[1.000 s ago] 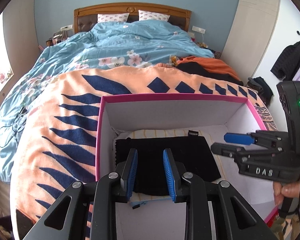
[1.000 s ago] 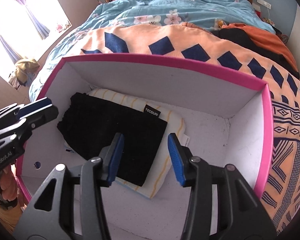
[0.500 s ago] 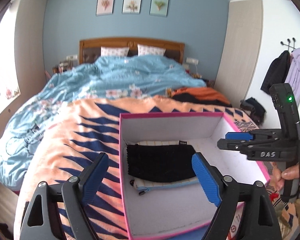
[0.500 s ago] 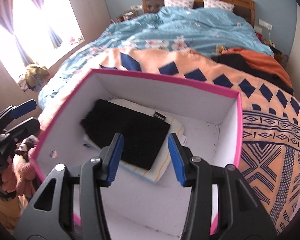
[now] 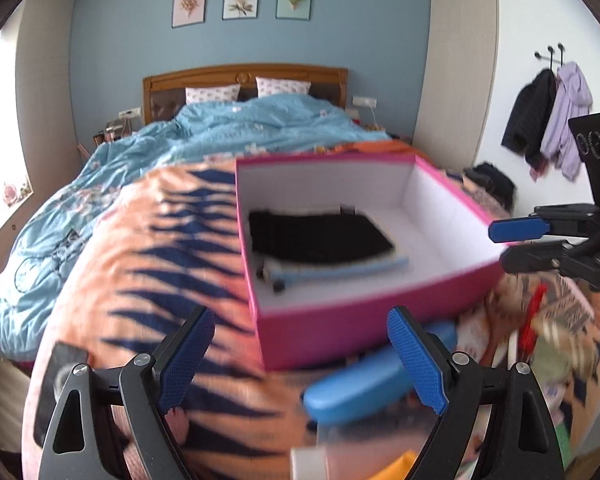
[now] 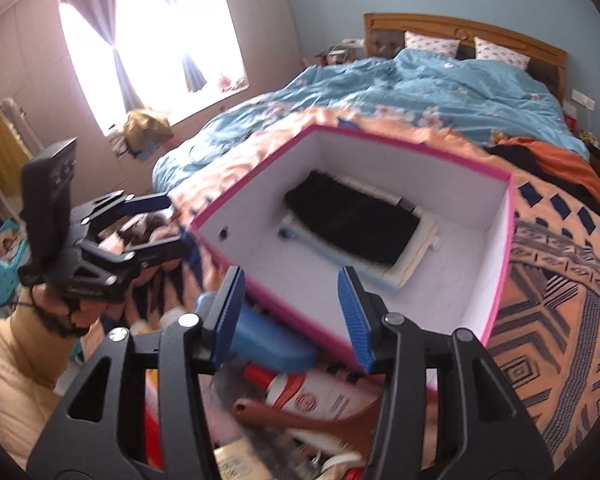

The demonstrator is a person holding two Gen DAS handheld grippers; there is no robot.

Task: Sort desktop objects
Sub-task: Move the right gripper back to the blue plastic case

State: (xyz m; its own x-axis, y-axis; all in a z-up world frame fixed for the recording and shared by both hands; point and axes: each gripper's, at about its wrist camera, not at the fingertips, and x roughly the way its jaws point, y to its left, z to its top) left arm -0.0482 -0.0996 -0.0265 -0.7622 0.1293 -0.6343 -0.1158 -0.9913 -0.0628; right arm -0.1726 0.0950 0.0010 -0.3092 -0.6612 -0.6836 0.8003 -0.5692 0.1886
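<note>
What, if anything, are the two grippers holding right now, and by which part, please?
Nothing is held. The left gripper and the right gripper are both open and empty, in front of the pink box.

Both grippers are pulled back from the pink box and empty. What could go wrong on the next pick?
The blue case lies tight against the pink box wall, so the left gripper might nudge the box on the soft blanket. The clutter by the right gripper, a brown brush over a white tube, may cause a mis-grasp.
</note>
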